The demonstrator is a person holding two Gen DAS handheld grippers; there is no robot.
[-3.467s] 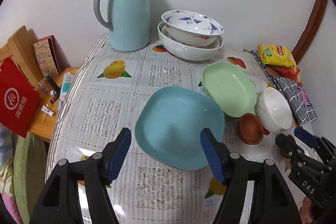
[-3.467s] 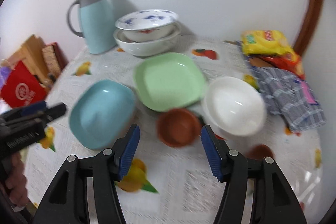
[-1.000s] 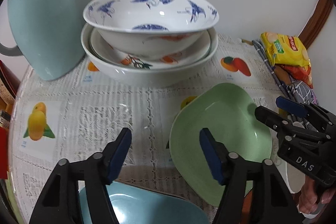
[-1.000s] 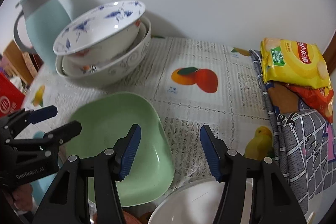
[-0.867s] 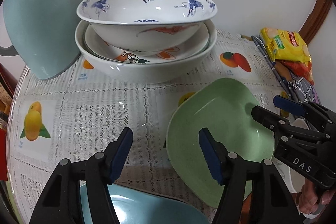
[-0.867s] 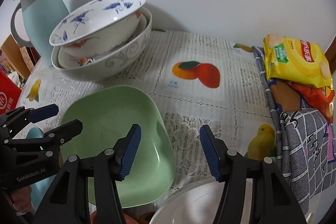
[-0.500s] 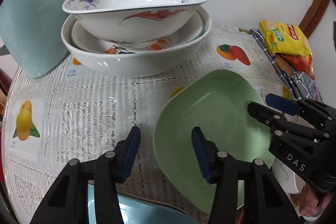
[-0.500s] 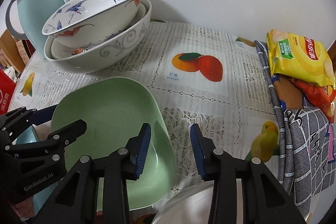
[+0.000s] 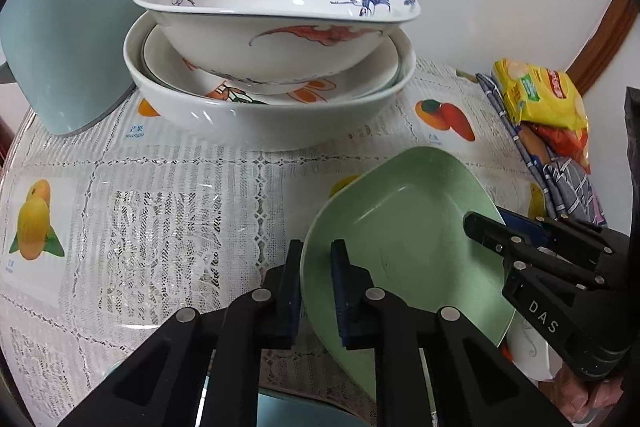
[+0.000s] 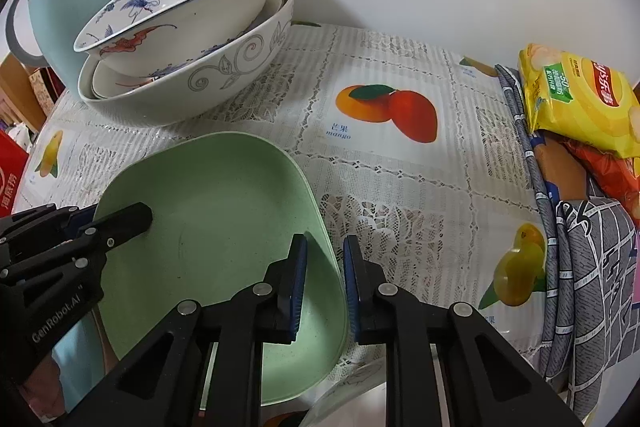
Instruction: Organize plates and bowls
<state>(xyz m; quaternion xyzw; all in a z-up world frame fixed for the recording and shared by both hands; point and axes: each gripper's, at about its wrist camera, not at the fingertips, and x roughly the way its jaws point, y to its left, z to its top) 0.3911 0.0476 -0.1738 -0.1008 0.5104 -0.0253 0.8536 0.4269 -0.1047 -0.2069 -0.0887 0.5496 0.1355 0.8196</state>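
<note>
Left tool (image 9: 316,261): I've got it clamped on the left rim of the green plate (image 9: 404,239); its jaws have just been closing, one finger inside the rim, one outside.
Right tool (image 10: 325,263): clamped on the opposite rim of the same plate, I can see the edge pinched between the blue pads (image 10: 298,283); these jaws have just been closing too.
Green plate: held between my two tools, tilted in the left view, over the lace-patterned desk (image 10: 400,195).
Below the tools: a blue plate (image 9: 296,409) peeks out under the left tool; a white bowl's (image 10: 344,387) rim shows just under the right one.
Ahead of both tools: the stacked bowls (image 9: 272,67), the crane-painted one sitting tilted in the wider white bowls.
Ahead and left: the pale teal jug (image 10: 68,7), just beside the stack.
Right of the right tool: a yellow snack bag (image 10: 576,99) lying on a checked cloth (image 10: 592,275) at the desk's edge.
</note>
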